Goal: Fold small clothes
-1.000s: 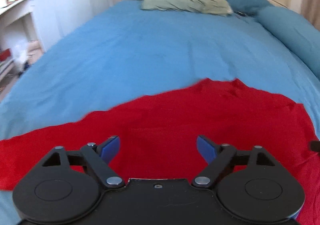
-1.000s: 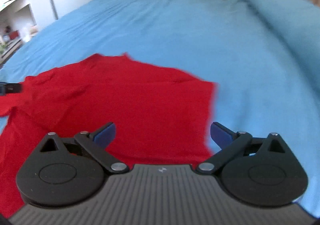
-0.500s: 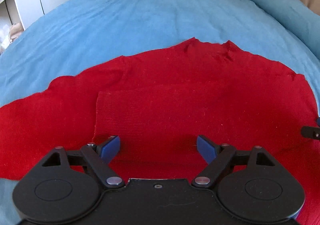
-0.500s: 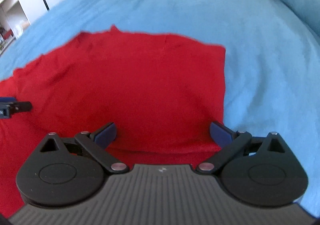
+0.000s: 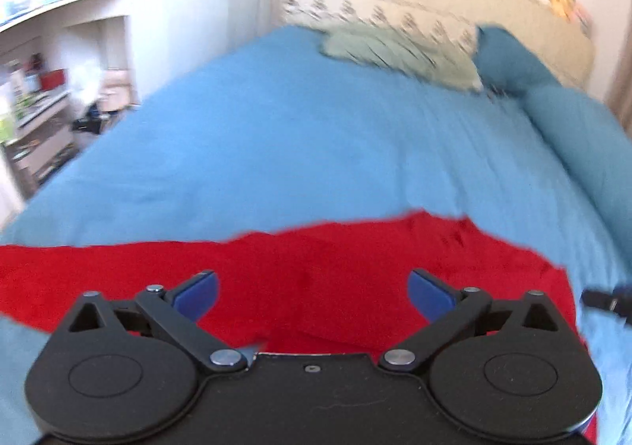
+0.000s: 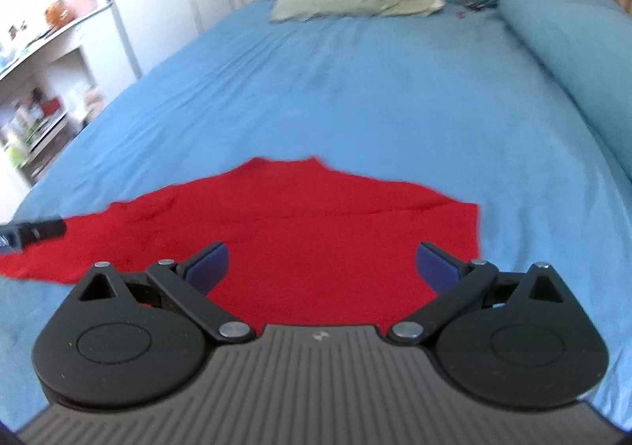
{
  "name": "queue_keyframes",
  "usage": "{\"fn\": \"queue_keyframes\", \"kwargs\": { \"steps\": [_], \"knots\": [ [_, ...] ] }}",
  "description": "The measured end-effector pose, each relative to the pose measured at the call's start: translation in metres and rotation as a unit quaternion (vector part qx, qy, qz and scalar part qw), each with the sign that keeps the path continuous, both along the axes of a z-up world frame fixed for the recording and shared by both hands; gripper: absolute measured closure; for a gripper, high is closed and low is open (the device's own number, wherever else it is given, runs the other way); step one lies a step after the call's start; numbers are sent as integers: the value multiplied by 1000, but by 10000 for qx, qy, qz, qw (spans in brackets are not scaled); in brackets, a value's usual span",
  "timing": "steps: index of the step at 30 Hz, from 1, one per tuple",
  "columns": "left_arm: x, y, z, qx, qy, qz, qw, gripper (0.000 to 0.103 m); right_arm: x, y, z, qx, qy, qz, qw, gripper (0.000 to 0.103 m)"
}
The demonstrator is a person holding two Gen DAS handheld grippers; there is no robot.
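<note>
Blue bed (image 5: pixel 276 152) fills both views, sheet smooth with faint creases. Far end: cream headboard (image 5: pixel 434 10) with a patterned band. Long blue bolster (image 6: pixel 572 61) runs along the bed's right edge. Dark blue pillow (image 5: pixel 509 61) sits at the far right corner, pale green pillow (image 5: pixel 395 49) just beside it on the left, against the headboard. White shelving (image 5: pixel 59 61) with blurred clutter stands past the bed's left edge.

Red garment (image 5: pixel 316 267) lies flat on the near part of the bed, spread wide across it, one sleeve reaching toward the left edge. In the right wrist view the red garment (image 6: pixel 316 223) shows a straight right side edge and a small peak at its far edge, likely the collar. A folded-over panel shows near the middle in the left wrist view; blur hides its outline.

Left gripper (image 5: pixel 312 293): jaws wide, having just been opening, nothing between the blue pads, garment below them, apart. Right gripper (image 6: pixel 322 265): jaws wide, empty, above the garment's near right part. Each gripper's black tip shows at the edge of the other's view.
</note>
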State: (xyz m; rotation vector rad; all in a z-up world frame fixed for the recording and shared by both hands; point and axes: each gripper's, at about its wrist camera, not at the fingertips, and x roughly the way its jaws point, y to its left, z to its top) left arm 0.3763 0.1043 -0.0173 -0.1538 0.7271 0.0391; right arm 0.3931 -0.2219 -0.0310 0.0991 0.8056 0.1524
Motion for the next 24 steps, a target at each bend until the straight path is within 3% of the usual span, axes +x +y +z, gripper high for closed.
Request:
{"fn": "queue_keyframes", "kwargs": {
  "steps": [5, 13, 17, 21, 24],
  "knots": [
    [-19, 86, 11, -287, 104, 903, 9954, 0, -7, 62, 11, 114, 107, 319, 9994, 0],
    [-39, 230, -31, -606, 462, 2108, 9745, 3, -7, 176, -15, 196, 420, 425, 9980, 0],
    [-39, 288, -66, -793, 674, 2459, 9637, 18, -5, 212, -37, 150, 669, 378, 9969, 0],
    [-26, 317, -95, -970, 853, 2648, 9556, 39, -6, 230, -51, 39, 726, 277, 9970, 0],
    [-19, 328, -104, -1113, 748, 2775, 9513, 43, -5, 240, -58, -33, 706, 177, 9973, 0]
  ]
}}
